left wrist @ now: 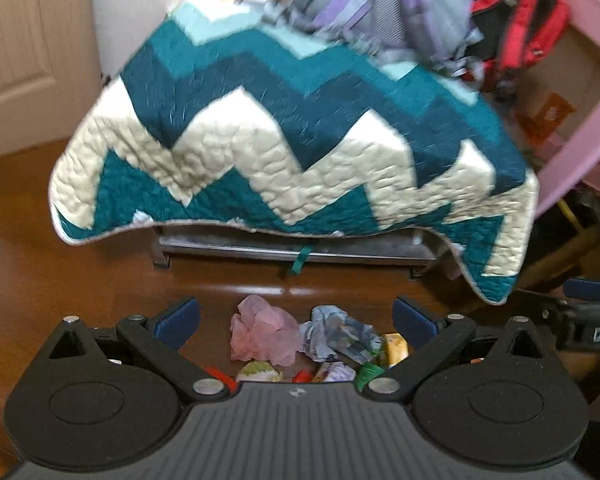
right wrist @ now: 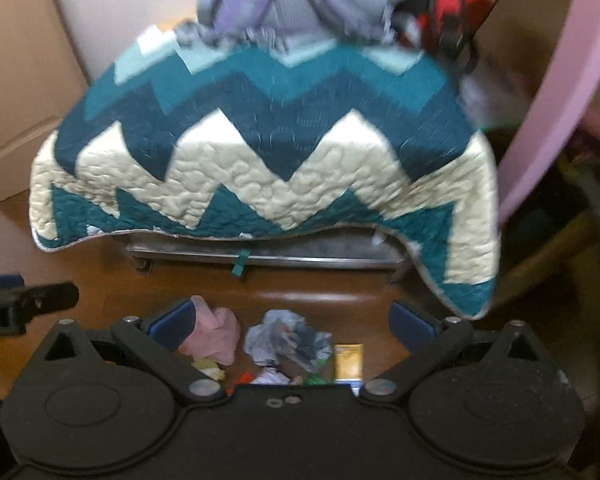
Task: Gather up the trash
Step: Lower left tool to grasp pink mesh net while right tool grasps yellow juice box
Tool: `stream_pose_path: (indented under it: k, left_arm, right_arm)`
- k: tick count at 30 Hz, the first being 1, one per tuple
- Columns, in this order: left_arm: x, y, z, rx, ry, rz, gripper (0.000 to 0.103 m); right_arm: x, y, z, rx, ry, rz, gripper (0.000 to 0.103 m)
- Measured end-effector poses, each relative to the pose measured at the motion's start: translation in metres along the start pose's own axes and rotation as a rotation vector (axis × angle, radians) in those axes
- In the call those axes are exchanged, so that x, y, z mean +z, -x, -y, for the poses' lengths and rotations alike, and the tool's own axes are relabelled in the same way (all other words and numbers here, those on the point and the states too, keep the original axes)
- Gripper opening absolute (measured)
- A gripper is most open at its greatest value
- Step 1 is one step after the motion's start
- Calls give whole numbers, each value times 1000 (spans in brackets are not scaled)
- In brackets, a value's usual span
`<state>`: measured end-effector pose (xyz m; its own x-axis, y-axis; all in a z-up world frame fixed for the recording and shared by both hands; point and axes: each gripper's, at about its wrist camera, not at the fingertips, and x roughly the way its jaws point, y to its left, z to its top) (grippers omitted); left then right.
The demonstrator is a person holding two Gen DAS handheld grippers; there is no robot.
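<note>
A small heap of trash lies on the brown wooden floor (left wrist: pixel 32 248) in front of a low bench. It holds a crumpled pink tissue (left wrist: pixel 262 338), a crumpled blue-grey paper (left wrist: pixel 338 338), a yellow packet (left wrist: pixel 396 350) and small coloured wrappers (left wrist: pixel 260 372). My left gripper (left wrist: pixel 296 322) is open and empty just above the heap. My right gripper (right wrist: pixel 292 326) is open and empty over the same heap: pink tissue (right wrist: pixel 216 332), grey paper (right wrist: pixel 288 344), yellow packet (right wrist: pixel 348 364). Each gripper shows at the edge of the other's view: the right gripper (left wrist: pixel 588 320), the left gripper (right wrist: pixel 16 308).
A teal and cream zigzag quilt (left wrist: pixel 284 148) drapes over the bench (left wrist: pixel 292 250) right behind the heap. Purple-grey and red backpacks (left wrist: pixel 380 4) sit on top. A pink plastic frame (left wrist: pixel 580 120) and cardboard stand at the right, a door (left wrist: pixel 16 52) at the left.
</note>
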<state>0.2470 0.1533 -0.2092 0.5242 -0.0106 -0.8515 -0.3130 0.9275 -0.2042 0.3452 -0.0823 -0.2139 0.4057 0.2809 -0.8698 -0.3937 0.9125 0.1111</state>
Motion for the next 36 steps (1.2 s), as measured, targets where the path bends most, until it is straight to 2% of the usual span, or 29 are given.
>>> stream_pose_path:
  k: [3, 6, 9, 12, 17, 22, 28, 31, 32, 34, 35, 36]
  left_arm:
    - [1, -43, -13, 7, 43, -52, 103]
    - [-2, -87, -24, 17, 110, -120, 103]
    - [-6, -131, -28, 40, 129, -163, 103]
    - [-12, -174, -30, 54, 144, -204, 103]
    - [-29, -237, -35, 79, 152, -274, 103]
    - [-42, -288, -40, 104, 140, -331, 102]
    - [-56, -325, -42, 95, 111, -384, 102]
    - [-61, -337, -39, 94, 77, -405, 92]
    - [-62, -339, -38, 100, 73, -411, 85]
    - [-63, -342, -39, 103, 81, -420, 78]
    - [-64, -346, -37, 105, 82, -420, 72]
    - [-65, -350, -34, 111, 78, -419, 65]
  right_arm:
    - [3, -50, 10, 19, -62, -65, 102]
    - [-4, -97, 22, -3, -111, -118, 102]
    - [-14, -140, 42, -37, -177, -165, 101]
    - [-32, -182, 64, -80, -226, -229, 100]
    - [-70, -242, 89, -117, -209, -341, 96]
    - [-99, -284, 103, -136, -174, -417, 91]
    - [-114, -315, 103, -122, -143, -451, 84]
    - [-117, -321, 104, -121, -139, -446, 80]
    - [-117, -325, 103, -117, -142, -441, 79]
    - [-118, -326, 103, -125, -144, -445, 63]
    - [-118, -327, 103, -132, -143, -451, 50]
    - [-118, -326, 103, -129, -147, -453, 43]
